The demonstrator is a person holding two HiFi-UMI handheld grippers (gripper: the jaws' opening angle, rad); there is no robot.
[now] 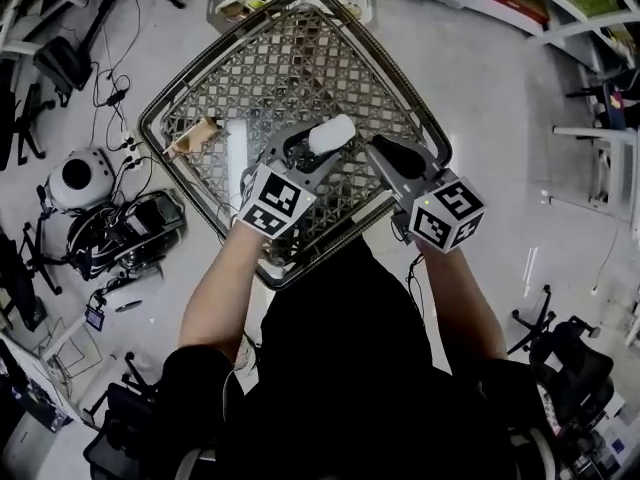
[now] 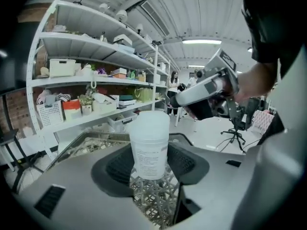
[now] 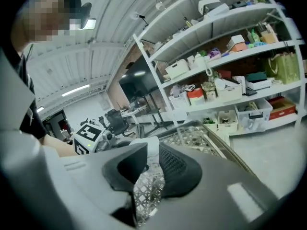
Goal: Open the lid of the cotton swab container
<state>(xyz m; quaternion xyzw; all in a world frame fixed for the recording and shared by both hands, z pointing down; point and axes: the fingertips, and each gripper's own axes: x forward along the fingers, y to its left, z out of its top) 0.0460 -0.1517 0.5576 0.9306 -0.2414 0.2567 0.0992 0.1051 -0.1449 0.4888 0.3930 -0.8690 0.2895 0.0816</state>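
Left gripper view: left tool [image 2: 150, 163] is clamped on the cotton swab container [image 2: 149, 140], one pad on each side of the body. The container is upright, its base just over the wire mesh counter [image 1: 300, 63], and the lid [image 2: 150, 121] is still on. Contact looks firm, though the pad edges are hard to read at this angle.

Right gripper view: right tool [image 3: 151, 158] has its jaws slightly apart with nothing between them, only mesh showing through the gap. The container sits just beyond its tips, to its left.

Head view: both tools are at the near middle of the counter, with the right one beside the container and not touching it.

Step in hand, as I read it: body secured, lid grip not yet made. Next the right tool needs to open wider, come over the lid and close on its rim. It then lifts or twists while the left tool holds steady.
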